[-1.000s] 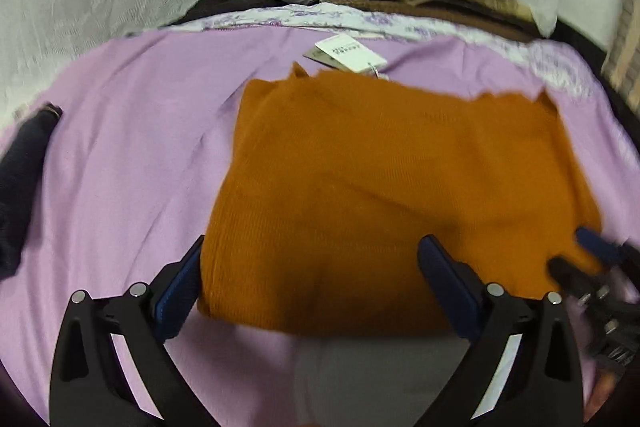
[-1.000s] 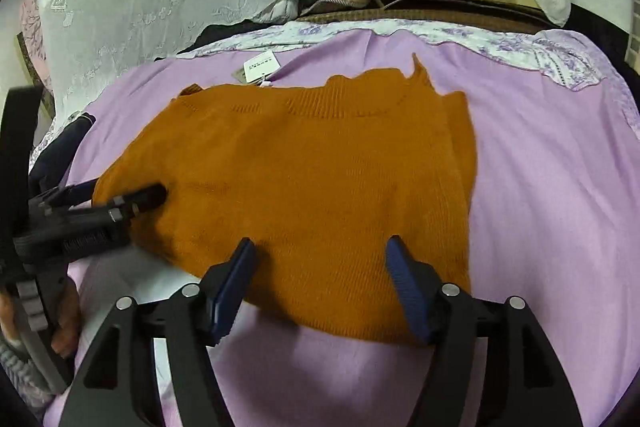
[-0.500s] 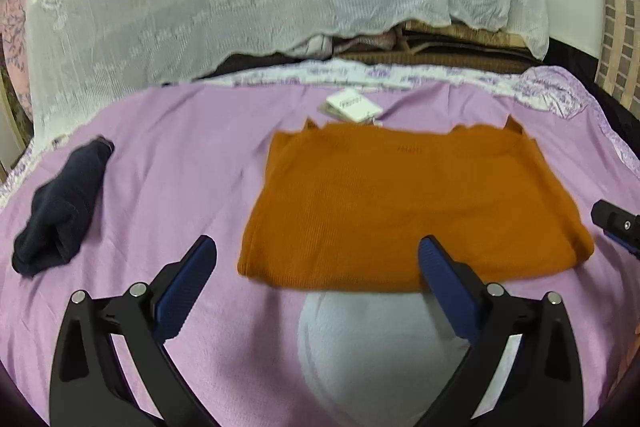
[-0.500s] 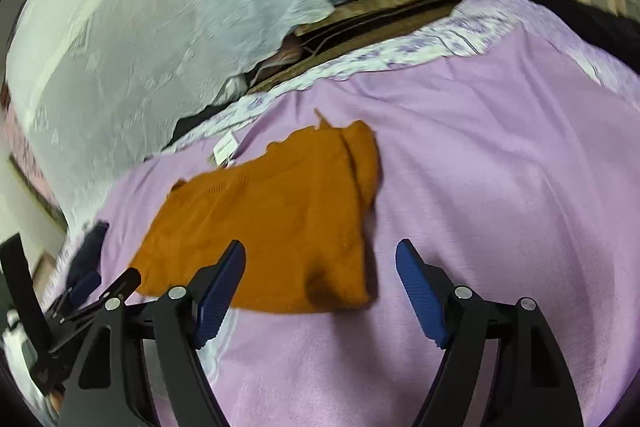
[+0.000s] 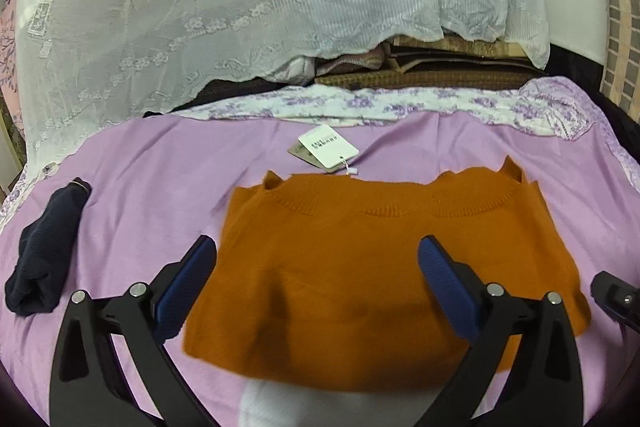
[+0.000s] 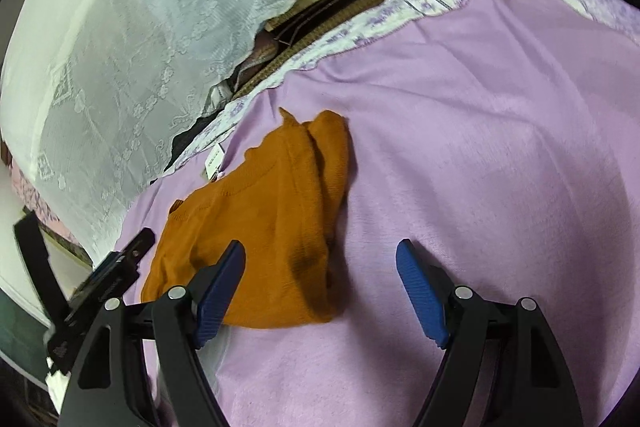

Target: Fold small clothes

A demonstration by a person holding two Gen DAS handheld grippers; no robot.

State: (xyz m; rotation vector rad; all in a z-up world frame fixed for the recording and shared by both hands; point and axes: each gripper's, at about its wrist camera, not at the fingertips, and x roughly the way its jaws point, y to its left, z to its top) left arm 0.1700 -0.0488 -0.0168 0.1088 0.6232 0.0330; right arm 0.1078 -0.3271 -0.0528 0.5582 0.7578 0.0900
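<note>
From my left wrist, my left gripper (image 5: 316,279) hangs with jaws wide and empty above the orange sweater (image 5: 384,267), which lies folded on the purple blanket (image 5: 160,179), its paper tag (image 5: 328,147) beyond the collar. From my right wrist, my right gripper (image 6: 320,291) has just been opening its jaws, nothing between them, the sweater beside its left finger.

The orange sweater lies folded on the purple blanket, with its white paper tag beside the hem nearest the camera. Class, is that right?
Not quite. The tag lies by the neckline, at the far edge of the orange sweater, not the near hem. The left wrist view shows it. The sweater does lie folded on the purple blanket.
</note>
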